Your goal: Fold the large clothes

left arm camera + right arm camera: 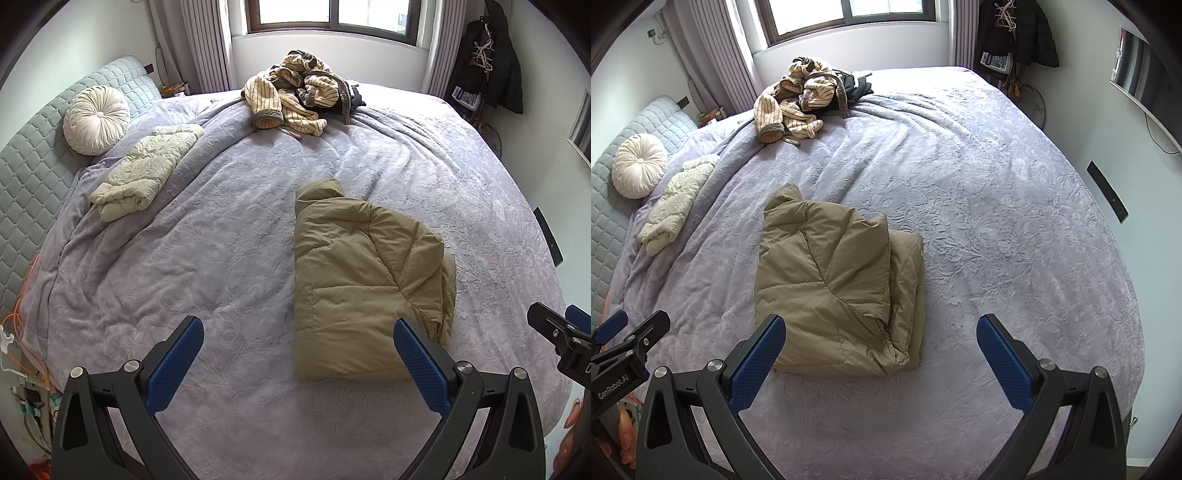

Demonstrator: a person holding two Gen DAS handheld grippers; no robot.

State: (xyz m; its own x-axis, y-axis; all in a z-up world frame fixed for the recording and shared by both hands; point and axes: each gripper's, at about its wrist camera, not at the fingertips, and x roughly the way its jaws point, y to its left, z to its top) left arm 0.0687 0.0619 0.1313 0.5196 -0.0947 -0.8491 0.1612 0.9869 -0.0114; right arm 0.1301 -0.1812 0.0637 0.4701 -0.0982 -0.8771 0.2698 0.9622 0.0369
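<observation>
A tan puffer jacket (365,280) lies folded on the lavender bedspread (221,240), near the front edge; it also shows in the right wrist view (834,280). My left gripper (298,332) is open and empty, held above the bed just in front of the jacket's near left edge. My right gripper (881,328) is open and empty, above the jacket's near right corner. The right gripper shows at the far right of the left wrist view (554,332).
A pile of striped and dark clothes (299,96) lies at the far side of the bed under the window. A folded cream garment (144,171) and a round cushion (96,118) lie by the quilted headboard (29,166). Coats hang at the back right (495,59).
</observation>
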